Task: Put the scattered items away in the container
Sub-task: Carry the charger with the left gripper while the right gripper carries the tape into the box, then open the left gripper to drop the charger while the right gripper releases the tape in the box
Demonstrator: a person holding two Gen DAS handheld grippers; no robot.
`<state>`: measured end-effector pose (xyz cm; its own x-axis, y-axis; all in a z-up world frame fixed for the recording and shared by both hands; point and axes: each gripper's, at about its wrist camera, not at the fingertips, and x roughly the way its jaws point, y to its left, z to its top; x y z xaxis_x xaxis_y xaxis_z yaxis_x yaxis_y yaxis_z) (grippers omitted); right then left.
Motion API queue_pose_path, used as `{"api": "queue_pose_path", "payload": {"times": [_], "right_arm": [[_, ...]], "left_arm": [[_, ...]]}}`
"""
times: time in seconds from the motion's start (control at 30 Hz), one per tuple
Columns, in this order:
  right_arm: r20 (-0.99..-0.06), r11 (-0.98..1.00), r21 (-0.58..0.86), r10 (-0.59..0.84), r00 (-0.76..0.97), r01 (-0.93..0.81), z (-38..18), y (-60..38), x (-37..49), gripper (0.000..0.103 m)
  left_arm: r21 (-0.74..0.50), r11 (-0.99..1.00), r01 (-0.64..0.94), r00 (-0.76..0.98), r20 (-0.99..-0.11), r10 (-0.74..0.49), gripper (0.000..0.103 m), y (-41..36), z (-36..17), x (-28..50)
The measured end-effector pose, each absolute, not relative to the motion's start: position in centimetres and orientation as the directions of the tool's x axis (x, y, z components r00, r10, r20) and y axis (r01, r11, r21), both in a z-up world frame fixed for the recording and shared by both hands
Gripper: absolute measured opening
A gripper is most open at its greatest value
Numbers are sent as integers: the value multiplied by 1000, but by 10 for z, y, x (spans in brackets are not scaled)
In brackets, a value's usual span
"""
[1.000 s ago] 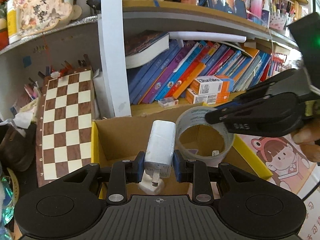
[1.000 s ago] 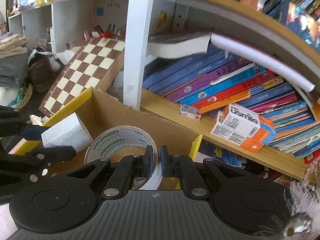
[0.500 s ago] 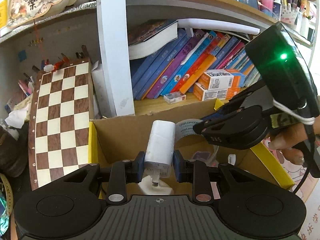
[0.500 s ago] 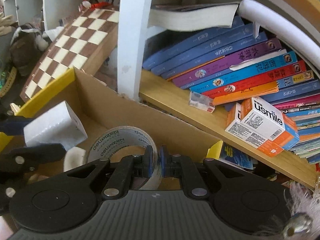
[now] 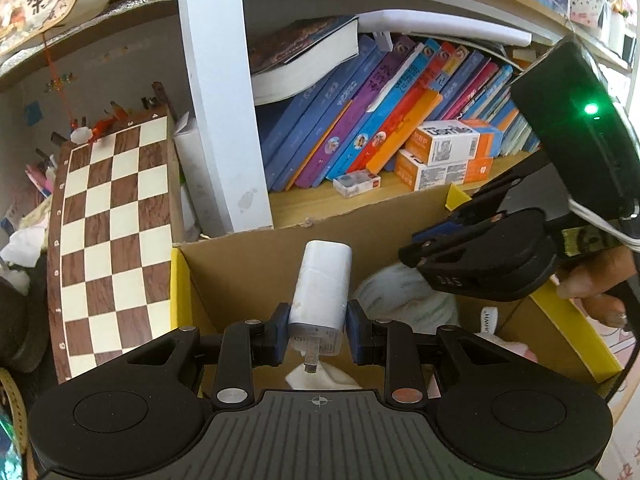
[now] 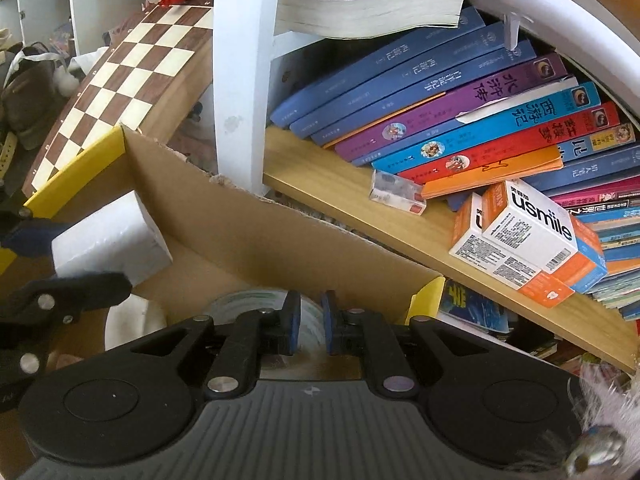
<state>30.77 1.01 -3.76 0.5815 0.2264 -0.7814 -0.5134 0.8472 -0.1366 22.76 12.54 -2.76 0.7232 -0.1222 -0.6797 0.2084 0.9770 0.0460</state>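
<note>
At lower centre, the left gripper [image 5: 316,330] is clamping a white charger [image 5: 322,292] over the cardboard box [image 5: 248,268]. The right gripper [image 6: 308,322] is standing with its jaws parted, the blurred tape roll [image 6: 256,300] lying in the box just beyond its 2 fingers.

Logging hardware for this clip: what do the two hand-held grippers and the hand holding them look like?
Left hand-held gripper: matte black ribbed body, two round discs, silver rivets, blue finger pads. Right hand-held gripper is built alike; from the left view it carries a black box with a green light and a white cable. Bare fingers of a hand show, no sleeve.
</note>
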Motion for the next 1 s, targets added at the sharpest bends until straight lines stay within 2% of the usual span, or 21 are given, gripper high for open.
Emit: {"api": "queue_pose_path", "payload": {"times": [0.17,0.27,0.4,0.57,0.83,1.0], "right_arm": [[-780,849,-124,236,579,-514,-37,8,305,16],[-777,847,-118,246,580,-518,-35,7,303,25],[-772,842,-105,267,577,-529,-32,7,298,28],[-764,841,-93,283,580,-533,-28,7,294,36],[-757,841,-75,302,580,-536,-23,3,283,42],[-749,840,-75,309,586,-538,-20,1,273,43]], "left_arm": [[64,974,215,705,-700,-110,28,126,-30,236],[83,969,232,687,-720,-103,28,124,-33,242],[125,952,279,661,-745,-96,28,119,-37,250],[158,931,329,627,-774,-91,28,114,-43,262],[154,897,416,553,-825,-115,28,106,-56,276],[138,896,422,531,-839,-121,28,105,-61,283]]}}
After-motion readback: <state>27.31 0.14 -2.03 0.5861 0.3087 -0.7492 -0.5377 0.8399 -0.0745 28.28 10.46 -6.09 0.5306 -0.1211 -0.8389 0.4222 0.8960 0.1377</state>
